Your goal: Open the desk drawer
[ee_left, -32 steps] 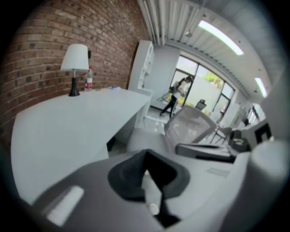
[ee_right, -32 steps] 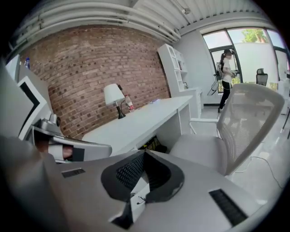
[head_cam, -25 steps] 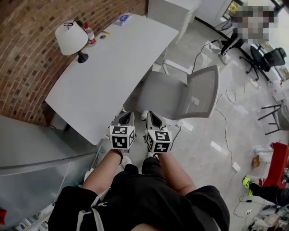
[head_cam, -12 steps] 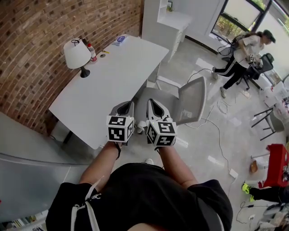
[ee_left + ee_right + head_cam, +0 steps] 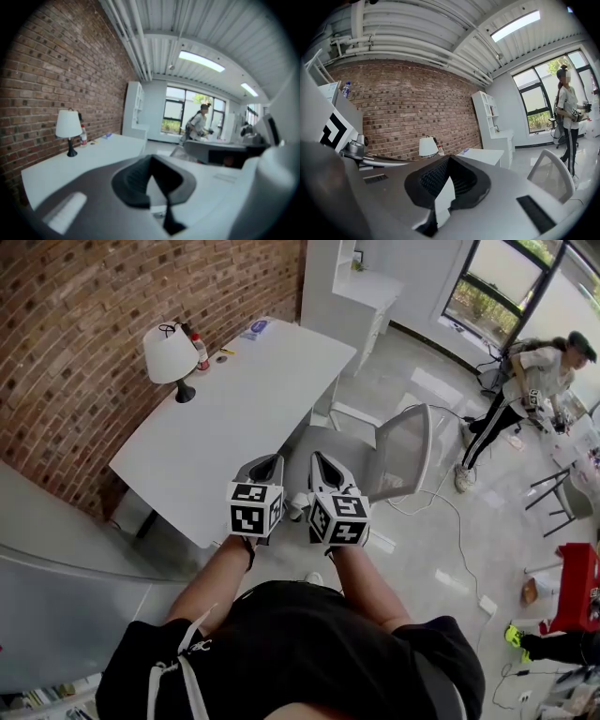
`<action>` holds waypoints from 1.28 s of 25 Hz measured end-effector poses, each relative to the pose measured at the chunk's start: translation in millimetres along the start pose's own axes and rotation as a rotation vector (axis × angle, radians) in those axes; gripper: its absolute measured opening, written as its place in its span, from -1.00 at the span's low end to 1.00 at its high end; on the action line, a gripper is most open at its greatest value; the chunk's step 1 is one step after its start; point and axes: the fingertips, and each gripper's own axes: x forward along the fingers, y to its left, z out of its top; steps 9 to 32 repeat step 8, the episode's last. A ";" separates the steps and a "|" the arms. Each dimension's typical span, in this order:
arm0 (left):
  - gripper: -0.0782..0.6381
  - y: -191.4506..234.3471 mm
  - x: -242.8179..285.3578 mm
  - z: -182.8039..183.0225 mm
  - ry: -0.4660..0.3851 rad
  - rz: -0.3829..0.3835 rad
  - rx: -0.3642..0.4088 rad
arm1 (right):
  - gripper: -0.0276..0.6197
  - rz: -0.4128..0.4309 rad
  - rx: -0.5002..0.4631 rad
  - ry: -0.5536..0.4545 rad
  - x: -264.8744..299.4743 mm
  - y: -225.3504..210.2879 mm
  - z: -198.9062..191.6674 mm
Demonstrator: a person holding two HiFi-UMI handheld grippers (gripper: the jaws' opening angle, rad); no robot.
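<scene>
Left gripper (image 5: 264,468) and right gripper (image 5: 324,468) hovering side by side near body, both clenched, gripping nothing. Desk (image 5: 234,399) lying at 11 o'clock from them. Drawer not showing in any view, probably hiding under tabletop edge facing chair (image 5: 398,456) at 1 o'clock. Judging drawer rigid, sliding, moderate weight. Hooking handle or front lip mid-width seeming best. Counting: one desk, one chair, one lamp (image 5: 169,352), one bottle (image 5: 199,351), two grippers.

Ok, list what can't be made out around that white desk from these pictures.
- Drawer: none shows. In the head view the desk top hides whatever is under it, and the left gripper view only looks across that top.
- Small things beside the lamp: too small to identify in any view.
- Base of the chair: head view, largely hidden under its seat.
</scene>
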 end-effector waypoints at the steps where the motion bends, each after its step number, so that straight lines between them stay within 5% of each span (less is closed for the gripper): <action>1: -0.79 0.3 -2.1 0.3 -0.002 0.001 -0.006 | -0.92 0.001 0.001 0.002 -1.0 1.2 -1.0; 32: -0.79 7.1 -4.6 -2.3 0.000 0.006 -0.017 | -0.92 0.003 0.013 0.012 1.9 3.9 -7.3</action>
